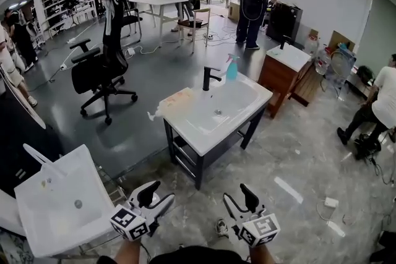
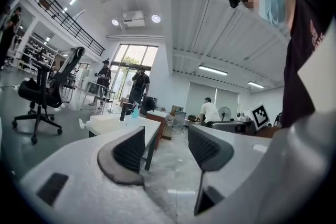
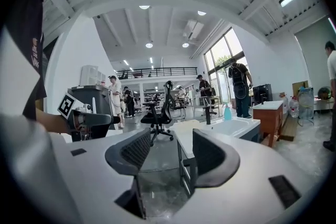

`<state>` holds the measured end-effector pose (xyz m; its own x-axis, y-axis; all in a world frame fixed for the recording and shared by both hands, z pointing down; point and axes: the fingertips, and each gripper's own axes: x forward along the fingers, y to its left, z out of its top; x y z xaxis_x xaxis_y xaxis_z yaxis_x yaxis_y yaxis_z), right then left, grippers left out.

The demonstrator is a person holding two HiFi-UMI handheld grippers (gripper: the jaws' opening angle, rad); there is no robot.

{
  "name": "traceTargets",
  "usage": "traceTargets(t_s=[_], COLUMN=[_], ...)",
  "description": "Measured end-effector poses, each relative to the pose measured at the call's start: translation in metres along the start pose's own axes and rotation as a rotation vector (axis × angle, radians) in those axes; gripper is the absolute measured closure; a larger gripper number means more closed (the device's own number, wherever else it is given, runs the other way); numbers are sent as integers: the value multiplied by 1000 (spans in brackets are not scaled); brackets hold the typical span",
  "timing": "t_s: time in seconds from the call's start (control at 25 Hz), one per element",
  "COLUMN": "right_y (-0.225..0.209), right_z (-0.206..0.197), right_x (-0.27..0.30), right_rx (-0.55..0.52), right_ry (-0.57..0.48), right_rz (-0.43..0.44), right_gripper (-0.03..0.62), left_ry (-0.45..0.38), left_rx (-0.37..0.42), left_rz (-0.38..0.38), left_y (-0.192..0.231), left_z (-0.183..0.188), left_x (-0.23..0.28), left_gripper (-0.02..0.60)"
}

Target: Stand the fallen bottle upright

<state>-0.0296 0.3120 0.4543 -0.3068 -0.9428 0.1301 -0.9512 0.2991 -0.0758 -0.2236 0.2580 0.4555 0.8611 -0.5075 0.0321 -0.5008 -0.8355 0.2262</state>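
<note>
- The left tongs (image 2: 165,148) are standing well open, the two dark ribbed pads apart, and nothing is sitting between them; only the grey floor (image 1: 291,151) is showing through the gap.
- The right tongs (image 3: 167,153) are likewise gaping wide and holding nothing, with the floor and a leg of the sink's dark frame showing between the pads.
- Both tongs are hovering low at the near edge of the head view, side by side, well short of the white sink (image 1: 197,140) and touching nothing.
- The blue bottle (image 1: 232,67) is sitting on the sink's far rim, just beside the black faucet (image 1: 210,78). It is appearing upright from the head view, its spray head on top, though it is too small to judge finely.
- A crumpled pale cloth (image 1: 172,102) is lying on the sink's left corner, hanging a little over the edge and apart from the bottle.
- A second white basin (image 1: 62,201) is sitting to the left of the left tongs.
- A black office chair (image 1: 102,68) is standing on the floor beyond the sink, and several people are standing farther back in the room.
</note>
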Motion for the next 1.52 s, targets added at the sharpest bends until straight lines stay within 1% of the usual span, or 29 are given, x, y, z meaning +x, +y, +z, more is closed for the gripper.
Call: traceTargets(t_s=[0.12, 0.28, 0.48, 0.56, 0.72, 0.92, 1.04, 1.16, 1.32, 1.52], right_y=[-33, -83, -131, -148, -175, -197, -207, -212, -215, -221], right_z=[4, 12, 18, 18, 14, 14, 10, 16, 20, 31], right_x=[17, 38, 59, 65, 75, 90, 107, 131, 170, 234], right_rx=[-5, -7, -10, -8, -7, -11, -7, -3, -9, -19], right_ry=[20, 18, 38, 49, 69, 92, 99, 113, 113, 119], right_rz=[32, 77, 157, 191, 254, 285, 298, 293, 301, 285], right_gripper=[353, 347, 345, 345, 345, 345, 346, 347, 347, 349], left_ry=[-24, -48, -80, -91, -105, -95, -128, -180, -202, -210], left_rx=[-23, -40, -51, -60, -100, -151, -182, -258, -328, -372], left_rz=[40, 96, 152, 180, 246, 283, 310, 343, 388, 374], left_y=[6, 7, 2, 0, -2, 3, 24, 54, 102, 165], left_z=[6, 11, 11, 8, -1, -11, -12, -11, -11, -3], left_x=[32, 80, 132, 147, 169, 188, 194, 198, 205, 229], left_gripper=[325, 324, 324, 324, 324, 324, 324, 325, 325, 325])
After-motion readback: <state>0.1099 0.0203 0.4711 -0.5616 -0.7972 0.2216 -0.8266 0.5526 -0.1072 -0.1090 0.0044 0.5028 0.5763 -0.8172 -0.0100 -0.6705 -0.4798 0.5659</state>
